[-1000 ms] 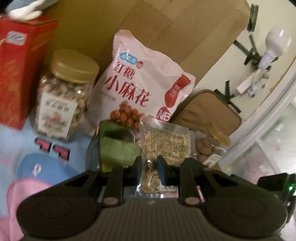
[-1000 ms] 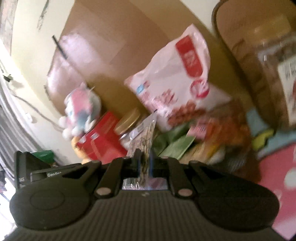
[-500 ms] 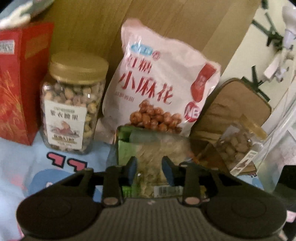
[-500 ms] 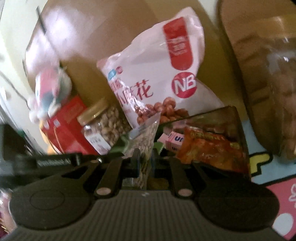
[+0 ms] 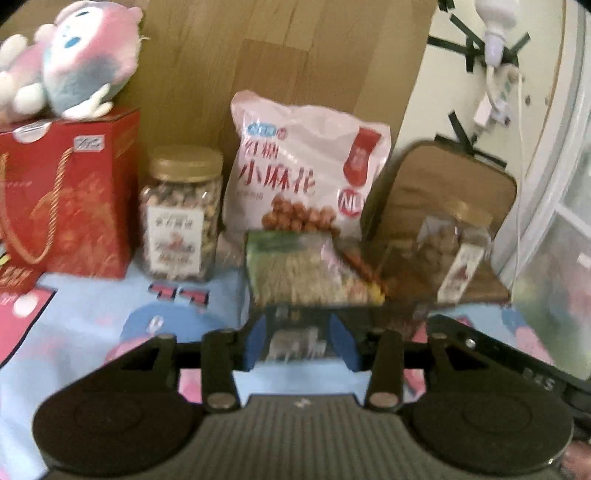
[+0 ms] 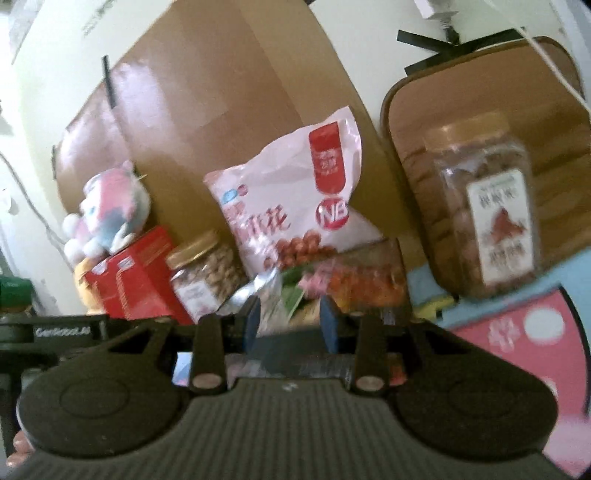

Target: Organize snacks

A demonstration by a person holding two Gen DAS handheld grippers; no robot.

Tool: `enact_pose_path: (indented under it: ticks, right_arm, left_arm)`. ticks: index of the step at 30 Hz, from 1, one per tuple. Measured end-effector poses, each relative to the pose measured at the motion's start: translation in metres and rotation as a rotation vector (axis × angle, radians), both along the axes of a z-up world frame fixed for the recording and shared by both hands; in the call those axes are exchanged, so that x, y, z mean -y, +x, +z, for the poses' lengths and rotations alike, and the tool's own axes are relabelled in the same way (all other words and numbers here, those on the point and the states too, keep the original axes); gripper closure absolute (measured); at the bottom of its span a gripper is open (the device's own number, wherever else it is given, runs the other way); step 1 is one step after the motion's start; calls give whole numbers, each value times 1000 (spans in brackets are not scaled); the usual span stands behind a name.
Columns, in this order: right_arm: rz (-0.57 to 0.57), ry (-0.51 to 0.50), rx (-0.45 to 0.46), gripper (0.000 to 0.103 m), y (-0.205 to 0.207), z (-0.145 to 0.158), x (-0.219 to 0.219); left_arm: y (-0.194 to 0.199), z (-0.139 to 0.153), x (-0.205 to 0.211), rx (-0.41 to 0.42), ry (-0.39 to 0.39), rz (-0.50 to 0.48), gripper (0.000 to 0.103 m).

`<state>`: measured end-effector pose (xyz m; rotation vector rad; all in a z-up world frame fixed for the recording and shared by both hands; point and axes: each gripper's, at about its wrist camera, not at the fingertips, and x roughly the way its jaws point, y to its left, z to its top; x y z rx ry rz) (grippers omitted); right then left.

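Nearest in each view are the claws. The left gripper (image 5: 300,341) has its blue pads spread apart and holds nothing. The right gripper (image 6: 290,319) is also spread wide, with nothing pinched between the pads.

Just beyond both grippers stands a clear plastic bin (image 5: 314,266), on the blue and pink patterned cloth (image 5: 92,332). Small snack packets (image 6: 365,280) lie inside it: green, pale and orange ones, blurred. A silver-edged nut packet (image 6: 258,291) leans at the bin's left side, near the right gripper's left pad; I cannot tell if it touches the pad.

Behind the bin leans a big pink bag of twisted dough snacks (image 5: 306,170). To its left stands a nut jar with gold lid (image 5: 181,214), then a red gift box (image 5: 70,192) with a plush toy (image 5: 70,59) on top. To the right, a second nut jar (image 6: 484,210) stands before a brown cushion (image 6: 480,92).

The left view alone shows a white bulb lamp (image 5: 495,22) on the wall. The right view alone shows this jar's label sharply.
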<state>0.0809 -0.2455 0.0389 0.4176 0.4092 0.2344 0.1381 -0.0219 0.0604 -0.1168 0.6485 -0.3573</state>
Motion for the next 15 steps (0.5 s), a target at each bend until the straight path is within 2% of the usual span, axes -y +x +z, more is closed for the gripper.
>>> enact_pose_path:
  ticks: [3, 7, 12, 13, 15]
  right_arm:
    - [-3, 9, -28, 64, -31, -5, -8]
    - [-6, 43, -65, 63, -67, -8, -14]
    - [-11, 55, -90, 55, -93, -8, -27]
    - [-13, 57, -88, 55, -98, -7, -30]
    - [-19, 67, -85, 53, -108, -6, -36]
  left_arm:
    - [-26, -7, -2, -6, 43, 22, 63]
    - [-57, -16, -8, 4, 95, 58, 54]
    - [-87, -25, -16, 7, 130, 80, 42]
    - [-92, -27, -17, 2, 131, 83, 38]
    - [-101, -31, -21, -8, 130, 93, 20]
